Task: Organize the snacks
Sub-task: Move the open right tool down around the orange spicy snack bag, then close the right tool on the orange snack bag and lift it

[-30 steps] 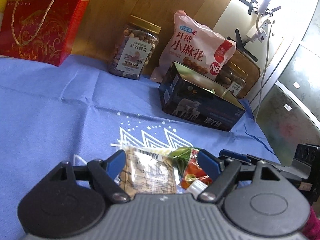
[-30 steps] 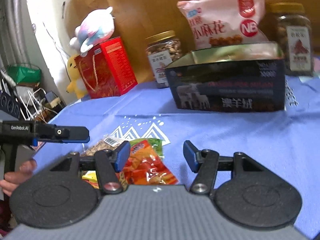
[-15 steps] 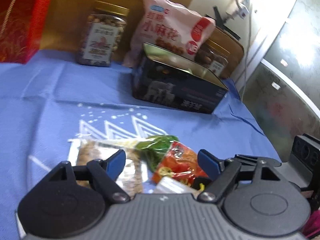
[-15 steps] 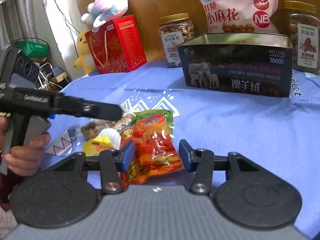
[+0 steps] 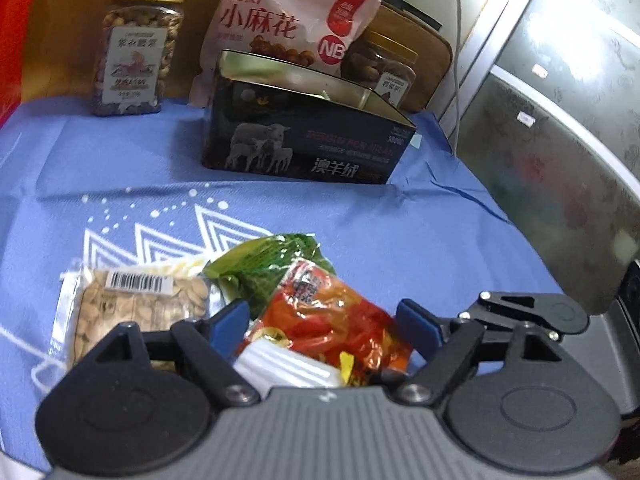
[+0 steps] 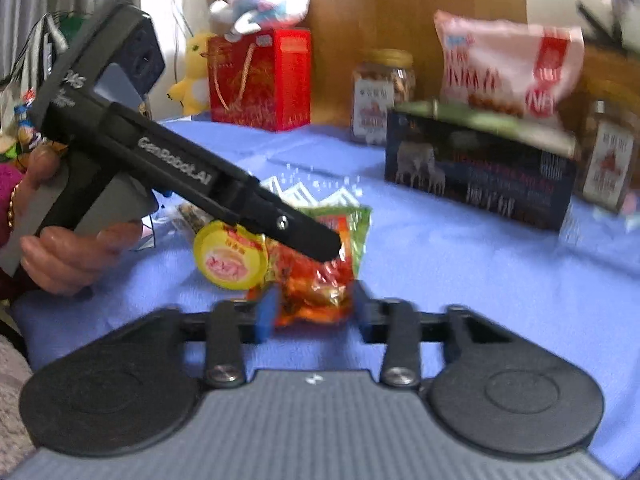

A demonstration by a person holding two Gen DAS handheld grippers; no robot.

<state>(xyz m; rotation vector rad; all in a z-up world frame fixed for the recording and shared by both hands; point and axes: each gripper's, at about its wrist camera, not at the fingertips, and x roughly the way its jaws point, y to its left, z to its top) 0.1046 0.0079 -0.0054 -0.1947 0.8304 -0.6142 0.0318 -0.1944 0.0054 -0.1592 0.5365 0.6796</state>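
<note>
A pile of small snack packets lies on the blue cloth: an orange-red packet [image 5: 332, 312] [image 6: 316, 284], a green packet [image 5: 268, 264], a clear bag of nuts [image 5: 136, 308] and a yellow-lidded cup [image 6: 230, 258]. My left gripper [image 5: 324, 322] is open, its fingers either side of the orange-red packet and a white item [image 5: 288, 368]. My right gripper [image 6: 312, 312] has closed in on the near end of the orange-red packet, its pads against the sides. The open dark tin box [image 5: 304, 136] [image 6: 480, 172] stands behind.
Behind the tin stand two nut jars [image 5: 136, 52] [image 5: 380, 72] and a pink snack bag [image 5: 288, 28]. A red gift bag [image 6: 260, 78] with plush toys is at the back left. The cloth's right edge drops off beside a cabinet [image 5: 560, 128].
My left gripper has swung right over the orange-red packet. My right gripper's jaws have narrowed around the packet's near end.
</note>
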